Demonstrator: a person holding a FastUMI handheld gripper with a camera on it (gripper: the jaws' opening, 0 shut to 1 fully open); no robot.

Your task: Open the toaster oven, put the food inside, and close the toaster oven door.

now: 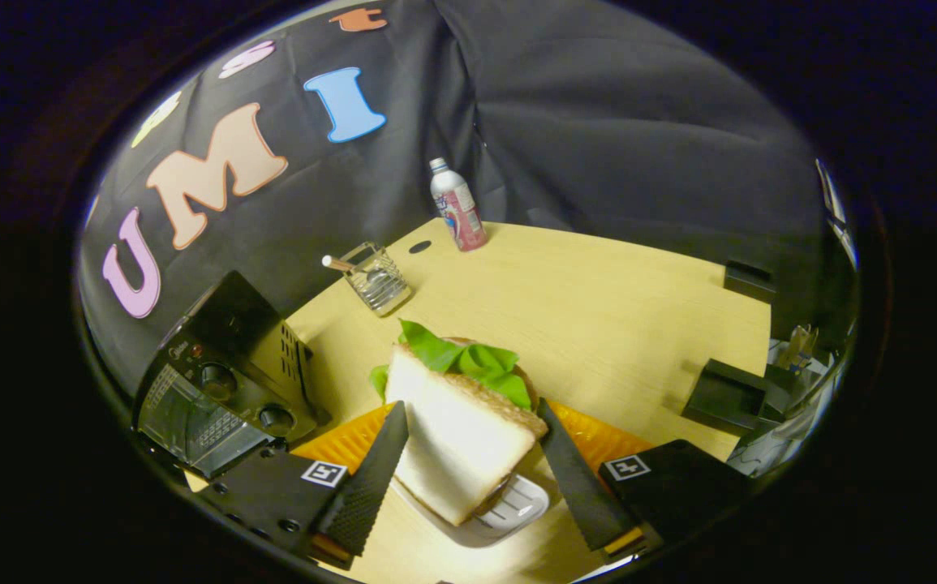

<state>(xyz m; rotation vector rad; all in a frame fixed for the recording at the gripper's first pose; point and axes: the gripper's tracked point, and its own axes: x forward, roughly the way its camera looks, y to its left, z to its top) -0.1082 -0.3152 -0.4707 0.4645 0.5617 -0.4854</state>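
Claw [468, 470] clamped on sandwich [456, 430], both fingers pressing its sides, sandwich seemingly lifted above orange plate [598, 438] on counter [598, 308]. Toaster oven [225, 381] stands off to side; door state unclear. Judgement: food in hand; insertion and closing remain.

plate [598, 442]: mostly hidden by sandwich [456, 438] | toaster oven [221, 389]: front cut off

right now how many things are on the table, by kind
food: 1, sandwich between the hand-held gripper fingers
appliance: 1, toaster oven, door shut
plates: 2, orange plate, white plate
drink: 1, bottle
glassware: 1, glass
boxes: 2, black box, small black box
total: 8
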